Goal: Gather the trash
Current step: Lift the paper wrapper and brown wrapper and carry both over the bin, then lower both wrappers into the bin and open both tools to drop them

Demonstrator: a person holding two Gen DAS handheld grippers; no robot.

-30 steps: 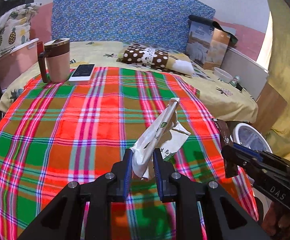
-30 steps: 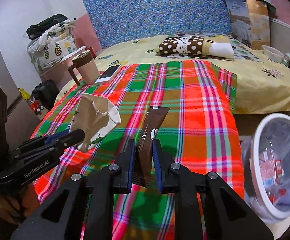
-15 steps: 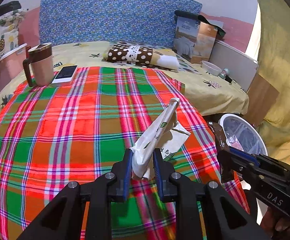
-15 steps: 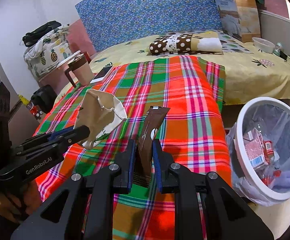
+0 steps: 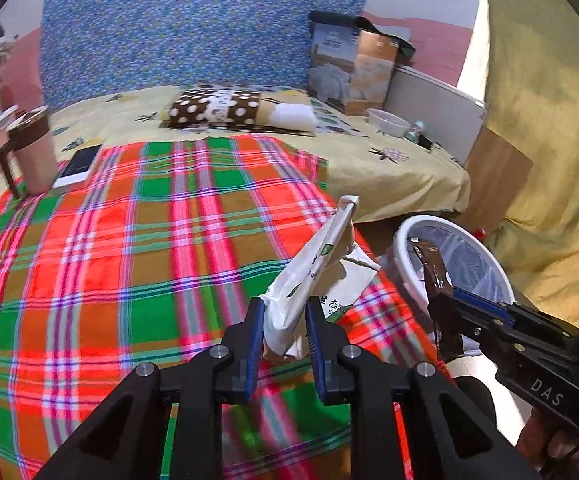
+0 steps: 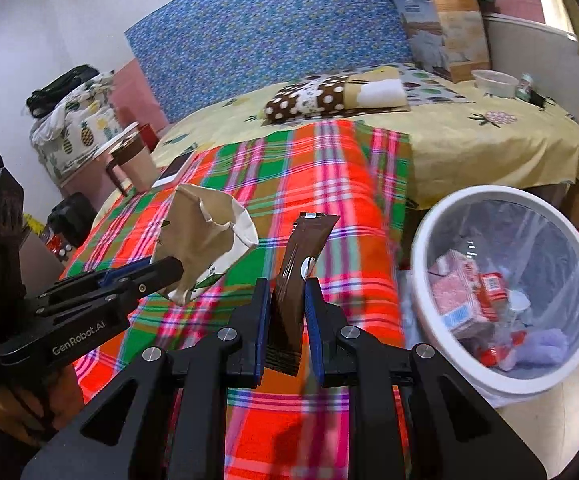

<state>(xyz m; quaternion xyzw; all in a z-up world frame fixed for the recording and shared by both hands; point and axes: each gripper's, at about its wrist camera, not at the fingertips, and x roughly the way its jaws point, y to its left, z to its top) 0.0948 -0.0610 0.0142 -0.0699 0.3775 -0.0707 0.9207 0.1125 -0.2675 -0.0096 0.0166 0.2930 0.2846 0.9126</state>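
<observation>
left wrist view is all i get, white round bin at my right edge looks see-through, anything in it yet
Observer: Yes. The right wrist view looks down into the white round bin with its clear liner: a pink carton and a small red packet already lie inside.
Operator: the brown wrapper in the other gripper, is it over the bin
Observer: Not yet. The glossy brown wrapper in the right gripper is above the plaid blanket, left of the rim.
Operator: my crumpled white paper bag, open or flat
Observer: Side on, the crumpled white paper bag in the left gripper gapes open at its top.
</observation>
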